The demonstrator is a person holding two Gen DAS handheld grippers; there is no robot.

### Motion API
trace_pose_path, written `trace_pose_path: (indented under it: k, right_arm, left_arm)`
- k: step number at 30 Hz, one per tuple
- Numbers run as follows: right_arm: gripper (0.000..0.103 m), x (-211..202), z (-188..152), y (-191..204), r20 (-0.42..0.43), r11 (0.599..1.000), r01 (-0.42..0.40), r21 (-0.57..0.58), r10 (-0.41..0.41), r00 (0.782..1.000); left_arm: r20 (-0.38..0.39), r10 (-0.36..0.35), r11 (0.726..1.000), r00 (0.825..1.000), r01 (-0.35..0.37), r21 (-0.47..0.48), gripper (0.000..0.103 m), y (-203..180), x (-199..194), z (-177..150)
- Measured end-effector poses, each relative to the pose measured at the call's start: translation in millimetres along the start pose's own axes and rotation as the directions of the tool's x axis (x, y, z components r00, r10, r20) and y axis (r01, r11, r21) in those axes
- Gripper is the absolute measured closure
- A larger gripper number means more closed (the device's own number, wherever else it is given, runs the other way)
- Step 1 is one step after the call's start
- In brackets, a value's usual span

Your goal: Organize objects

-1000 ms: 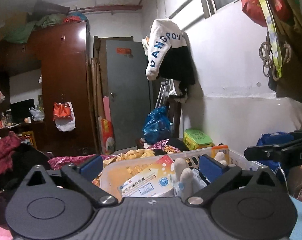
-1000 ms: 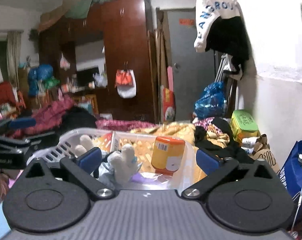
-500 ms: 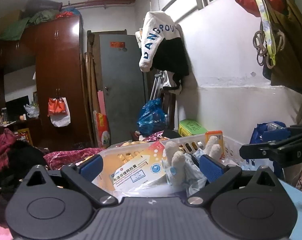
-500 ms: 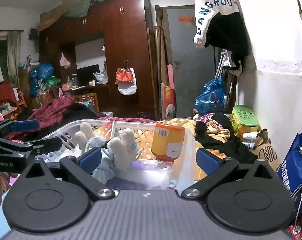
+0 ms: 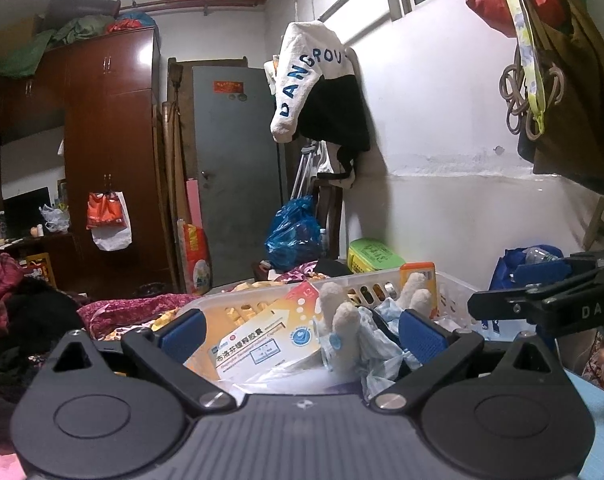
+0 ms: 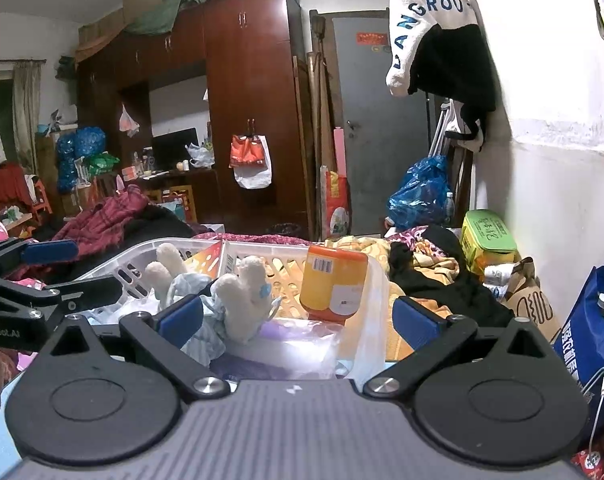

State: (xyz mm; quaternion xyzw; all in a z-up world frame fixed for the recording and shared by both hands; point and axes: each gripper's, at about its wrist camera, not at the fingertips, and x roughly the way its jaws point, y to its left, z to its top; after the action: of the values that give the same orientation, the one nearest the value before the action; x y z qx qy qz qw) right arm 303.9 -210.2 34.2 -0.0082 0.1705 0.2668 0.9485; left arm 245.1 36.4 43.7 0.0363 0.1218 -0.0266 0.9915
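Observation:
A white plastic basket point(image 5: 382, 285) point(image 6: 114, 258) stands just ahead of both grippers. It holds a plush toy in pale blue cloth point(image 5: 344, 326) point(image 6: 238, 300), an orange-and-white medicine box point(image 5: 262, 346), an orange bottle point(image 6: 334, 282) point(image 5: 417, 276) and a clear bag point(image 6: 302, 338). My left gripper point(image 5: 300, 330) is open and empty at the basket's near side. My right gripper point(image 6: 298, 316) is open and empty, also at the near side. Each gripper shows in the other's view, the right one point(image 5: 542, 298) and the left one point(image 6: 42, 276).
Piled clothes and bedding point(image 6: 434, 272) lie behind the basket. A green box point(image 6: 488, 234) and a blue bag point(image 6: 590, 332) sit by the right wall. A wardrobe point(image 6: 246, 120), a grey door point(image 5: 238, 168) and hanging clothes point(image 5: 318, 96) stand beyond.
Both grippers have come a little closer to the basket and tilted so it sits higher between the fingers. Both stay open and empty.

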Motion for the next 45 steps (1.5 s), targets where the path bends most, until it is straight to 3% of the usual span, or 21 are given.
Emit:
trace_pose_path:
  k: [45]
  right_arm:
    - [0.0,0.3,-1.2,-11.8,-0.001,1.0,0.007,0.021,-0.007,1.0]
  left_arm:
    - [-0.002,-0.025,1.0,1.0,0.025,-0.018,0.0,0.6,4.8,-0.3]
